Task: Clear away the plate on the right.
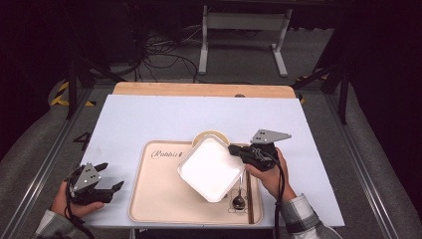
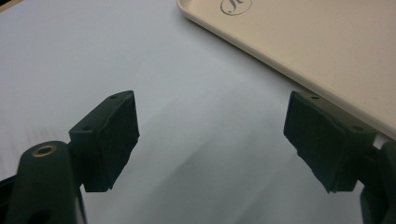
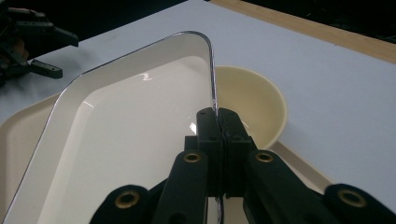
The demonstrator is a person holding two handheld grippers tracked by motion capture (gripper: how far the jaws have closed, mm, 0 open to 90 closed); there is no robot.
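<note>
A white square plate (image 1: 209,168) hangs tilted above the beige tray (image 1: 159,199). My right gripper (image 1: 234,150) is shut on the plate's right rim. In the right gripper view the pads (image 3: 217,122) pinch the thin rim of the plate (image 3: 116,135). A cream bowl (image 1: 211,135) stands at the tray's far edge, partly behind the plate, and shows as the bowl (image 3: 252,107) just beyond the rim. My left gripper (image 1: 112,188) rests open at the table's near left, off the tray. Its jaws stand wide apart over the white tabletop (image 2: 187,140), with nothing between them.
A dark spoon (image 1: 239,199) and a brown chopstick (image 1: 250,199) lie on the tray's near right. The tray's corner (image 2: 299,42) lies close to the left gripper. A wooden strip (image 1: 199,89) borders the table's far edge. Cables and a stand lie on the floor beyond.
</note>
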